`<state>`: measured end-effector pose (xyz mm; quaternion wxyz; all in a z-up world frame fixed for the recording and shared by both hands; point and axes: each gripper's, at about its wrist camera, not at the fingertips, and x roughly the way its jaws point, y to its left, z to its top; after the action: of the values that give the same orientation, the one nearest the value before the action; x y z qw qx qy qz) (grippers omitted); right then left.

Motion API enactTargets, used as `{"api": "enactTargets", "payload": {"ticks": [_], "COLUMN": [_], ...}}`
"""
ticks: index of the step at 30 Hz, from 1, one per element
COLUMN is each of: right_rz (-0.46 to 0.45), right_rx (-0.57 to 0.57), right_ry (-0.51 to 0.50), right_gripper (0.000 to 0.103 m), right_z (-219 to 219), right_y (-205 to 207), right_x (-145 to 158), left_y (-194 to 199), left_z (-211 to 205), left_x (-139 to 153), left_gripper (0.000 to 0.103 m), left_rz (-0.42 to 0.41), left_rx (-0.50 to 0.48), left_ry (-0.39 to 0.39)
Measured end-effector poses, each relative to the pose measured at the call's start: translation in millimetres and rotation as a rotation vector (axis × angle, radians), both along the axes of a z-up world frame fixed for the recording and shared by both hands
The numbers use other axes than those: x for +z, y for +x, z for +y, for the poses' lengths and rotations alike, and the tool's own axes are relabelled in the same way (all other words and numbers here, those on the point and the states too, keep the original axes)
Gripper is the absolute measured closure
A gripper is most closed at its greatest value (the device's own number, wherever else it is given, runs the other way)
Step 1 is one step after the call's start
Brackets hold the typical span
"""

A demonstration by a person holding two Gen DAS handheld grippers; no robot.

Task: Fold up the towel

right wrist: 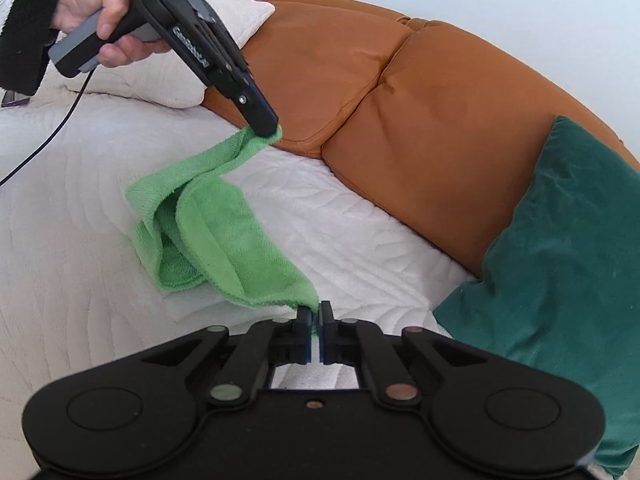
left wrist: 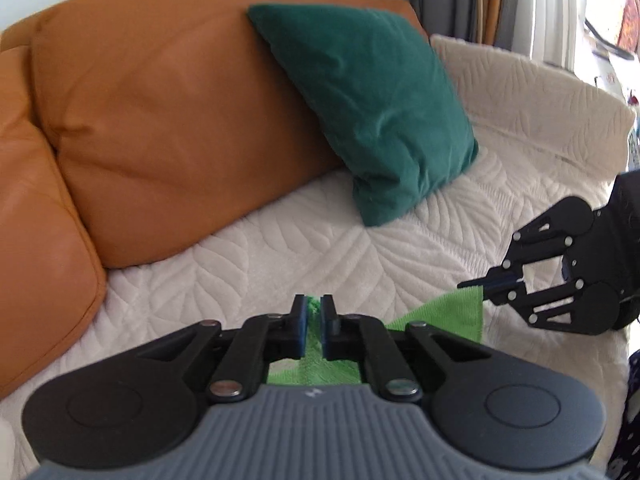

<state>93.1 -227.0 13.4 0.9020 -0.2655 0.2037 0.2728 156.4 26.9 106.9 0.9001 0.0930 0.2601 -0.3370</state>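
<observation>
Each claw grips one corner of the green towel, which sags between them above the white quilted sofa cover. The right wrist view shows the left claw clamped on its corner; the left wrist view shows the right claw pinching the other, near the teal cushion.

Left wrist view: mounted just behind the left hand-held gripper, looking forward along its fingers, low and close over the white cover, facing the orange sofa back and green cushion. Right wrist view: same mounting behind the right hand-held gripper, aimed leftward across the seat toward the other gripper. Shared by both: sofa back, cushion, white cover, green towel, and each other's gripper.
</observation>
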Motion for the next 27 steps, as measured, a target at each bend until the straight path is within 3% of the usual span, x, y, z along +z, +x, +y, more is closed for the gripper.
{"api": "enactTargets", "payload": {"ticks": [3,9,12,15,23,27], "right_rz": [-0.05,-0.125,-0.122,-0.103,-0.073,-0.048], "right_rx": [-0.026,-0.039,-0.04,-0.042,-0.054,-0.064], "right_ry": [0.026,0.035,0.003,-0.022,-0.036,-0.05], "right_gripper": [0.101,0.101,0.101,0.101,0.101,0.101], "right_z": [1.3,10.2,17.3,21.5,19.2,13.5], "right_y": [-12.2,-47.1,-58.9,-66.2,-72.1,-72.1], "right_x": [19.8,64.9,69.2,65.3,63.2,55.7], "left_y": [-39.7,-83.2,-104.0,-108.8,-111.4,-89.1], "left_z": [31.4,39.1,42.2,32.7,12.6,3.0], "left_x": [29.7,47.0,54.5,43.7,28.5,19.4], "left_gripper": [0.095,0.091,0.091,0.091,0.091,0.091], "left_rz": [-0.1,-0.131,-0.145,-0.133,-0.103,-0.01], "left_rx": [0.057,0.091,0.112,0.181,0.105,0.076], "left_ry": [-0.112,-0.091,-0.075,0.014,0.007,-0.014]}}
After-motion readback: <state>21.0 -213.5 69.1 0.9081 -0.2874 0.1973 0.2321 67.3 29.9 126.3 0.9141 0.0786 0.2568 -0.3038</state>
